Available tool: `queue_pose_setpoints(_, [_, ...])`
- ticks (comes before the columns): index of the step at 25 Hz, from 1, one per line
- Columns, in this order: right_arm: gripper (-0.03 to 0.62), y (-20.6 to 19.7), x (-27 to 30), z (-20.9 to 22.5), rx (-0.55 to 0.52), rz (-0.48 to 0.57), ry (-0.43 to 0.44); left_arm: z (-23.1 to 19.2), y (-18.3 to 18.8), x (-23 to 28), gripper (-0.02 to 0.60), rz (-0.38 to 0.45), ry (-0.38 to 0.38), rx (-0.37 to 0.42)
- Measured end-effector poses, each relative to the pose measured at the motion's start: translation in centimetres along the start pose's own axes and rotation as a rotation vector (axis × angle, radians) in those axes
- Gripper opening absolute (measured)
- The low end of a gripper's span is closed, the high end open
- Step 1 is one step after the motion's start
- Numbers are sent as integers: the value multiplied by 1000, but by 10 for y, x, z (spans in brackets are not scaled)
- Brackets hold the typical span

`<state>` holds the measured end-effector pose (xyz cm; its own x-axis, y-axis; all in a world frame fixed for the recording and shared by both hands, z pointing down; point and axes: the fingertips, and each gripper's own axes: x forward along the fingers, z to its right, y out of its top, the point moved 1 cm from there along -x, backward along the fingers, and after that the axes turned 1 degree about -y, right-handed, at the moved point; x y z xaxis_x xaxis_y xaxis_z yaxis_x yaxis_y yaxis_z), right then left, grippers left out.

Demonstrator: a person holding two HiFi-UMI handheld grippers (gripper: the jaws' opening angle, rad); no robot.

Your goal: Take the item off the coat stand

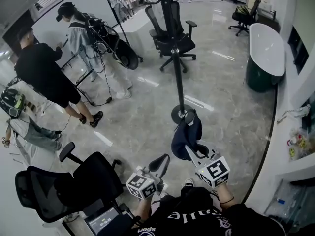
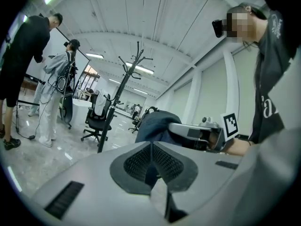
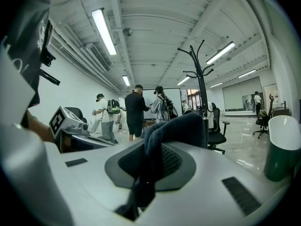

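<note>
The black coat stand [image 1: 177, 68] rises from its round base on the marble floor in the middle of the head view. A dark blue garment [image 1: 187, 134] hangs in front of that base, off the stand's hooks. My right gripper [image 1: 189, 150] is shut on the garment, and in the right gripper view the cloth [image 3: 176, 128] bunches up between the pads. My left gripper [image 1: 165, 159] sits just left of it, shut with nothing held. From the left gripper view the garment [image 2: 155, 126] and the stand [image 2: 123, 86] lie ahead.
A black office chair [image 1: 74, 186] stands close at the lower left, and another [image 1: 172, 41] stands behind the stand. Several people [image 1: 44, 77] work by a whiteboard at the left. A white tub on a dark green base [image 1: 266, 53] lines the right wall.
</note>
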<state>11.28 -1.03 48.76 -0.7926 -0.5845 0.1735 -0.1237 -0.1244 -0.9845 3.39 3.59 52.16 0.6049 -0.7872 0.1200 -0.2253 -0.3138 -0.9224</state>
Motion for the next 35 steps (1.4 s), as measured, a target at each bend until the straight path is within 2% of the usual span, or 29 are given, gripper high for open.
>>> queue_pose_setpoints(6, [50, -11, -13, -50, 15, -17, 10, 15, -2, -49, 3, 18, -7, 12])
queue_pose_setpoints(13, [51, -13, -25, -131, 70, -28, 27, 20, -15, -136, 3, 19, 32, -10])
queue_pose_setpoints(22, [50, -41, -51, -228, 114, -53, -11, 30, -57, -228, 3, -15, 5, -48])
queue_pose_setpoints(27, [51, -49, -77, -247, 128, -66, -50, 47, -69, -235, 3, -25, -45, -65])
queue_pose_setpoints(35, [50, -54, -105, -242, 155, -70, -143, 70, -75, -226, 3, -48, -140, -65])
